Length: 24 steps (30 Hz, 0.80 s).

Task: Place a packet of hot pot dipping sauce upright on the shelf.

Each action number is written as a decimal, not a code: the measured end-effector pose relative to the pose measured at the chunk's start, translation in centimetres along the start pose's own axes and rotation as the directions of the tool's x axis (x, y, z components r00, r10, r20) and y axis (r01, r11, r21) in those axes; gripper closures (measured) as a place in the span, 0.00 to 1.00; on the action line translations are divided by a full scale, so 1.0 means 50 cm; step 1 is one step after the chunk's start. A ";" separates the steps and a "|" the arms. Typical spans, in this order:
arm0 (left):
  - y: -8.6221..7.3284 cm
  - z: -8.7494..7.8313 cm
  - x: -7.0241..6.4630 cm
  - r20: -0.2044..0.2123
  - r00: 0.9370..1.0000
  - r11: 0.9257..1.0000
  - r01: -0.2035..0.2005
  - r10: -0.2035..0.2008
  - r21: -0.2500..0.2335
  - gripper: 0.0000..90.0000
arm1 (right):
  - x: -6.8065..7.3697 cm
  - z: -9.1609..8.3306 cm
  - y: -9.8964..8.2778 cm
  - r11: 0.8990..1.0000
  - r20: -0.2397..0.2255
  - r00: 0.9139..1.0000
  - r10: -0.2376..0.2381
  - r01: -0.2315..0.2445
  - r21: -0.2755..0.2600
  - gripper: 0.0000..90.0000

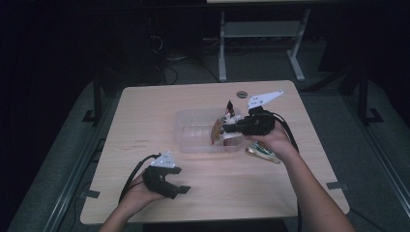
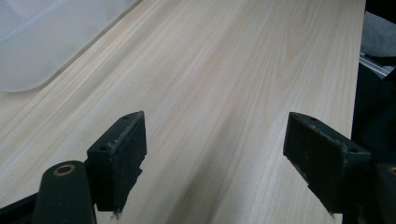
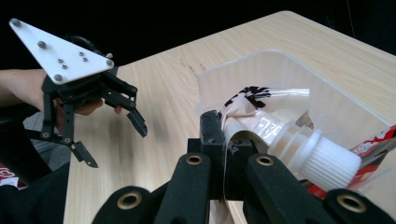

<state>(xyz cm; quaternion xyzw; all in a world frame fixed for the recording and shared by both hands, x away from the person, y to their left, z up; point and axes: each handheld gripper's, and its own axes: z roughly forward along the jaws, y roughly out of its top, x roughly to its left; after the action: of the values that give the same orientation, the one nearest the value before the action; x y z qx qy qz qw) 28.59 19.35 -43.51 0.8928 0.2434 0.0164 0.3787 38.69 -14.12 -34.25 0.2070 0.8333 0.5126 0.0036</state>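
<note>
Over the clear plastic tub, the spouted pouch sits pinched flat between the fully closed right tongs, its white ribbed cap jutting sideways. The tub's contents are hard to make out. Near the tabletop's front, the left tongs gape wide, empty.
</note>
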 end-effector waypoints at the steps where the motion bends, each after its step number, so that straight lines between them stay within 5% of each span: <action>1: 0.000 0.000 0.000 0.001 1.000 1.000 0.000 0.000 0.002 0.23 | -0.001 0.003 0.000 1.000 0.002 1.000 -0.001 0.001 0.002 1.00; 24: 0.000 0.001 0.000 0.006 1.000 1.000 0.000 0.000 0.007 0.23 | -0.017 0.052 -0.013 0.998 0.014 1.000 0.011 -0.012 0.057 0.99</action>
<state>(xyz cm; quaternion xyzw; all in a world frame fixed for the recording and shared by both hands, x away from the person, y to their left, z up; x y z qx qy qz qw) 28.59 19.31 -43.57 0.8941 0.2424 0.0127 0.3764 39.84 -12.46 -36.20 0.2153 0.8465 0.4870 0.0006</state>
